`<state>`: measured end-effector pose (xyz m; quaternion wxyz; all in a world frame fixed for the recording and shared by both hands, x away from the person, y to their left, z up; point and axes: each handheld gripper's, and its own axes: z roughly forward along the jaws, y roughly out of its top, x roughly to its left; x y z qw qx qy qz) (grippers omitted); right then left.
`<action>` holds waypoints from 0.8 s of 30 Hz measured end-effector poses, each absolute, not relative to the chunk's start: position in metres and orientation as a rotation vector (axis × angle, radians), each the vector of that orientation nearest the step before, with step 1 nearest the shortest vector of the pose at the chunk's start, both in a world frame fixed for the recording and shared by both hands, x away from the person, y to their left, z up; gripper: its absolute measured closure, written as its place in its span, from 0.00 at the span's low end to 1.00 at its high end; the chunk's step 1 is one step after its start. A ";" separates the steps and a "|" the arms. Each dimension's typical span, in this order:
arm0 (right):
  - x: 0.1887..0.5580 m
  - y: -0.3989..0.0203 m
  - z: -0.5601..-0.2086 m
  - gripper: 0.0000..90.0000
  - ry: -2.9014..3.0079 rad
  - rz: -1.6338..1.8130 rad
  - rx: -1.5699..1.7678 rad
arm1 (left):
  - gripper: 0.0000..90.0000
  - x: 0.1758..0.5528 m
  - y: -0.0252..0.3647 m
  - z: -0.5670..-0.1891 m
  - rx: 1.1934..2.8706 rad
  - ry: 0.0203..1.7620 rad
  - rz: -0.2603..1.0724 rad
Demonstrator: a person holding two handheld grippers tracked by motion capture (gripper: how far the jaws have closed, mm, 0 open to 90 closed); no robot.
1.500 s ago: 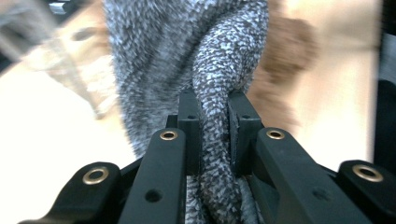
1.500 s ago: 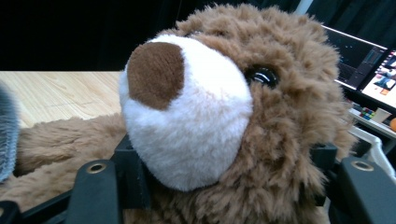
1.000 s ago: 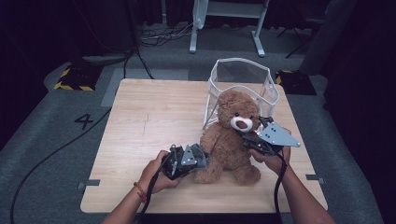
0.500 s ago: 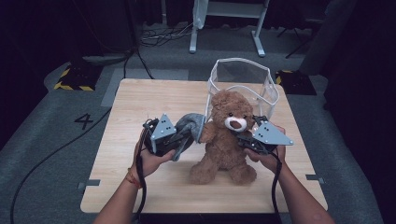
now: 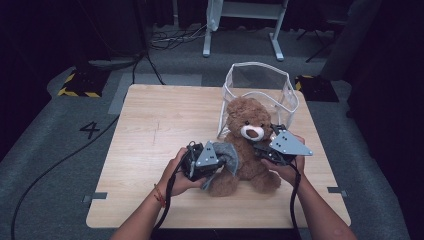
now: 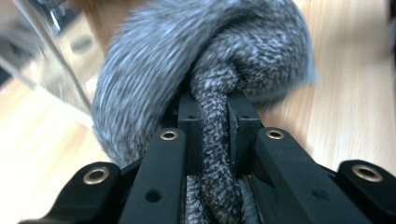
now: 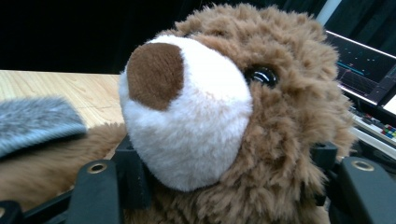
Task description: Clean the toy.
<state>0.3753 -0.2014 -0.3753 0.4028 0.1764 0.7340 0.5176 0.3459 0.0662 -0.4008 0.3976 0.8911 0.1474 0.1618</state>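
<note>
Fingers (image 6: 190, 122) of our left gripper (image 5: 212, 162) are pinched hard together on a bunched fold of the grey knitted garment (image 5: 227, 155); the left gripper view has the twisted fabric squeezed between the two black pads, with the rest of the cloth ballooning out beyond them. We hold it by a gathered fold, we judge, so that the loose part hangs free and can be spread over the bear rather than dragged flat along the table (image 5: 150, 130).

Our right gripper (image 5: 262, 151) has its jaws spread around the teddy bear (image 5: 247, 145) at the neck, one jaw on either side just under the white muzzle, as the right gripper view makes plain. They press into the plush, so we read this as a steadying grip: it keeps the bear sitting upright and facing us while the other hand works.

We see the bear sitting near the table's right side, just in front of the clear mesh-sided basket (image 5: 260, 85), which stands behind it. The grey garment is at the bear's right arm, touching its flank, held off the wood. Dressing the bear looks like the job in hand, and it has barely begun, since no limb is in the cloth yet.
</note>
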 end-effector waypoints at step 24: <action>0.364 -0.178 -0.378 0.40 1.986 1.272 0.241 | 0.87 0.357 0.057 -0.312 1.995 0.365 0.637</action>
